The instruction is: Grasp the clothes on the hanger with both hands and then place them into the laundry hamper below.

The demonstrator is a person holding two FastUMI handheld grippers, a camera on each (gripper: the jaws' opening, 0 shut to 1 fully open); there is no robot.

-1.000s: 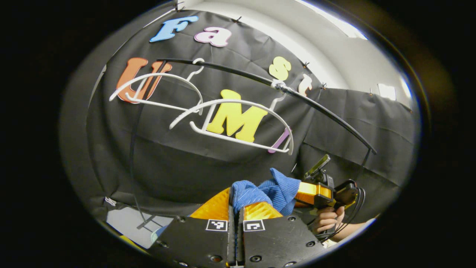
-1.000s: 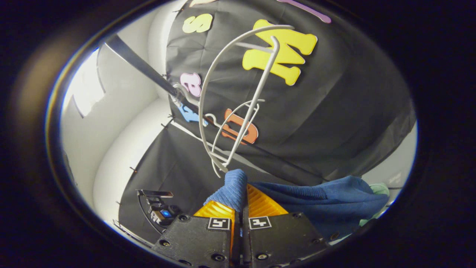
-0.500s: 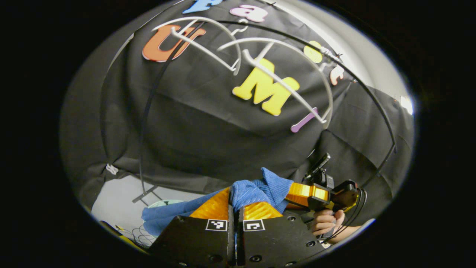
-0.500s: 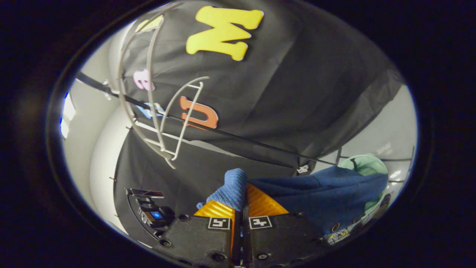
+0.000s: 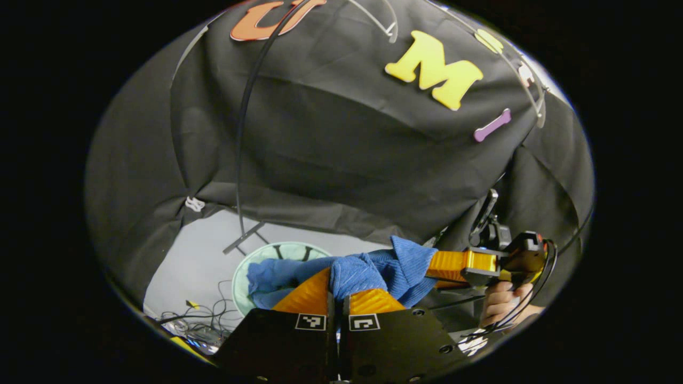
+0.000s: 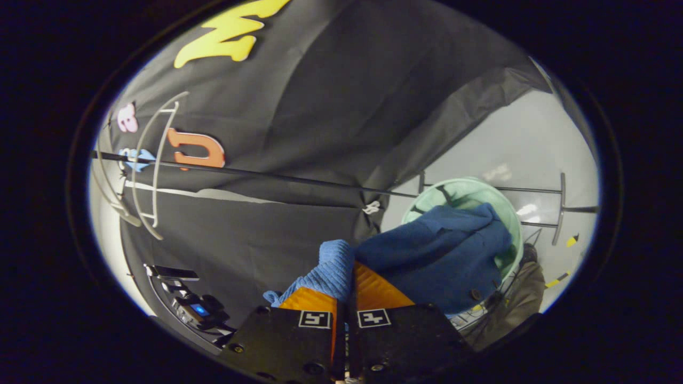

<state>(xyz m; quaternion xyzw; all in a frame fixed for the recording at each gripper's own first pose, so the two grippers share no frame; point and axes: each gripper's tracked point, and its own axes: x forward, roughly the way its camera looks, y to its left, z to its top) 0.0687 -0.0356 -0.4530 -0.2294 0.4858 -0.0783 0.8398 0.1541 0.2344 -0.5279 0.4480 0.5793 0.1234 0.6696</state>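
Note:
A blue knitted garment [image 5: 368, 269] hangs between my two grippers. My left gripper [image 5: 338, 290] is shut on one end of it, its orange fingers pinching a bunched fold. My right gripper [image 6: 347, 282] is shut on the other end, and the garment [image 6: 432, 256] droops over the pale green laundry hamper [image 6: 507, 213] on the floor. In the left gripper view the hamper [image 5: 283, 250] lies below and behind the cloth, and the right gripper [image 5: 453, 264] shows farther off at the right, held by a hand [image 5: 499, 304]. Bare white hangers [image 6: 152, 170] hang on the black rail [image 6: 267, 176].
The black rack's upright [image 5: 240, 160] and foot [image 5: 243, 237] stand on the grey floor beside the hamper. Loose cables [image 5: 197, 320] lie at the lower left. The rack's base bars [image 6: 557, 205] run past the hamper. A trouser leg and shoe [image 6: 517, 282] are near it.
Both grippers have come down with the garment. The hangers and rail have slid up and away in both views, and the hamper has come into full sight under the cloth.

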